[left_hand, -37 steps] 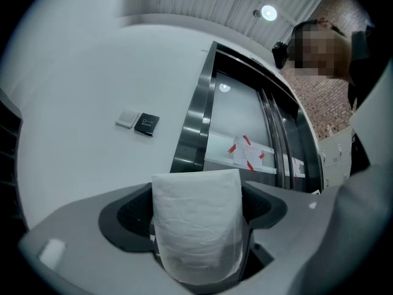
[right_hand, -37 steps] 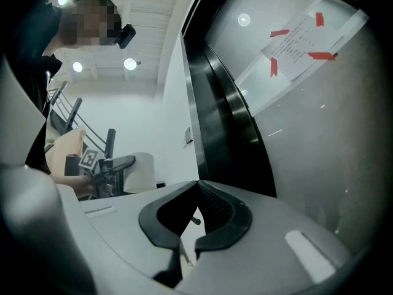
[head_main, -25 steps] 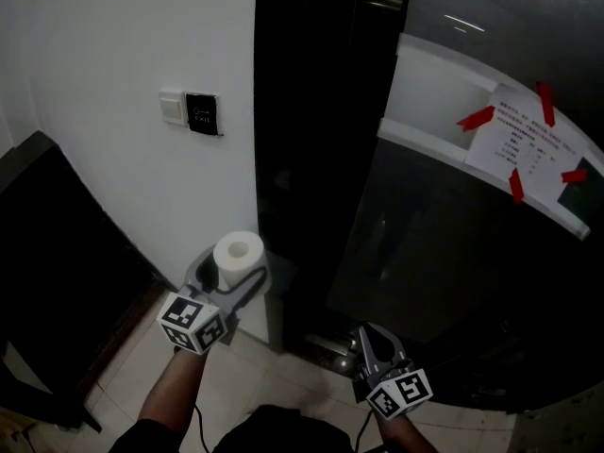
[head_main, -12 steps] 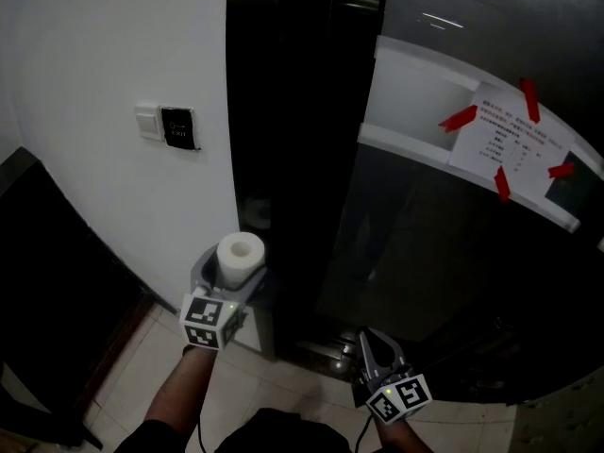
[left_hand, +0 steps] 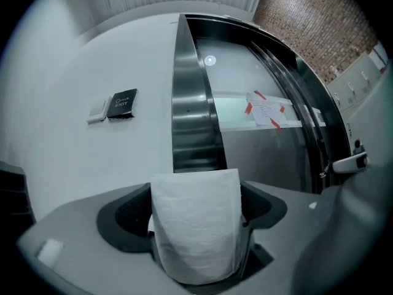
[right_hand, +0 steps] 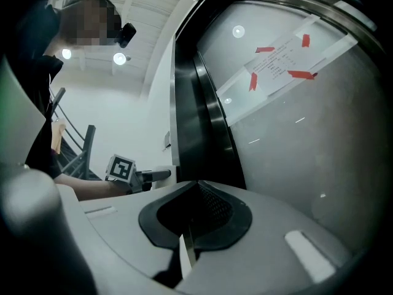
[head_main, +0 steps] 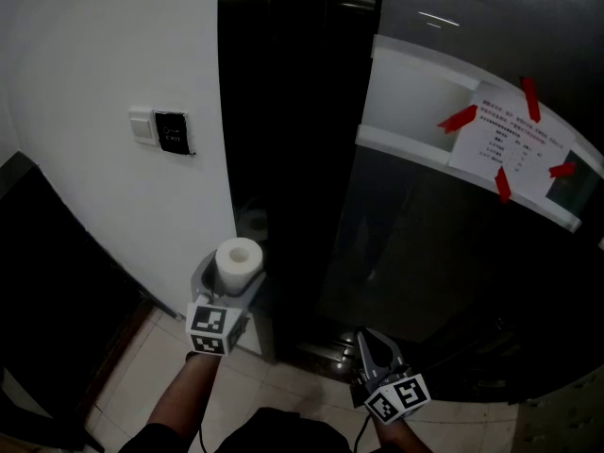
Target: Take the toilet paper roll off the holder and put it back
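White toilet paper roll (head_main: 237, 262), axis upright, clamped between left gripper (left_hand: 195, 217) jaws; right gripper (right_hand: 195, 208) closed, empty, farther off.

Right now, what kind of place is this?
Probably a hallway beside a building's entrance door: there's an exit button on the wall, a big glossy door, and a taped notice on it.

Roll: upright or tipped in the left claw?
Upright: the head view shows the roll with its hole facing up, the left claw shut on its sides.

Left tool (head_main: 230, 281) level, clamped on toilet paper roll (head_main: 238, 260), right tool (head_main: 368, 340) level, jaws together
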`<state>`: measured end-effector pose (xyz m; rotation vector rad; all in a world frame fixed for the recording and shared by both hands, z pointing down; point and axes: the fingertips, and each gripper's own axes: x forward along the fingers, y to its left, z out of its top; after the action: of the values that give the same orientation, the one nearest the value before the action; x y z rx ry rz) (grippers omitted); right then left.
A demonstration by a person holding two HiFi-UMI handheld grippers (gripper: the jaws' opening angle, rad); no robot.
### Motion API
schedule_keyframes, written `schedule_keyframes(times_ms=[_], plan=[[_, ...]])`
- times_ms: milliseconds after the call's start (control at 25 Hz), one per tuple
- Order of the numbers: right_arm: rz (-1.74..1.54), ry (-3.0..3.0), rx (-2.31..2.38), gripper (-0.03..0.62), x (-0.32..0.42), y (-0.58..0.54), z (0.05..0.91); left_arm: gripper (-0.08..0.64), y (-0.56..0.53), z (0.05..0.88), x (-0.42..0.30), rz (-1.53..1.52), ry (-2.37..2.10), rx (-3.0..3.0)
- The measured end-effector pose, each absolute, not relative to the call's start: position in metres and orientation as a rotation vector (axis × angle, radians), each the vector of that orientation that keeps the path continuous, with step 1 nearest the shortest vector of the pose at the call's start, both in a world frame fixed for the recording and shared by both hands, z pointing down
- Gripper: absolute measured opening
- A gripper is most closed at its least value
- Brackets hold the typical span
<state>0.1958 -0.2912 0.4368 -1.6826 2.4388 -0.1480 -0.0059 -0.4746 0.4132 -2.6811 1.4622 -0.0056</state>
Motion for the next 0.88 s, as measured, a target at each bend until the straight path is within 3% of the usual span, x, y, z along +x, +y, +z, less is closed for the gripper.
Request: schedule_keyframes(times_ms=[880], plan=[[-0.137,2.527,-1.591,0.014,0.181,-0.287,0.434,0.445,-0.436,0.401,-0.047,0.086,1.525,-2.706]])
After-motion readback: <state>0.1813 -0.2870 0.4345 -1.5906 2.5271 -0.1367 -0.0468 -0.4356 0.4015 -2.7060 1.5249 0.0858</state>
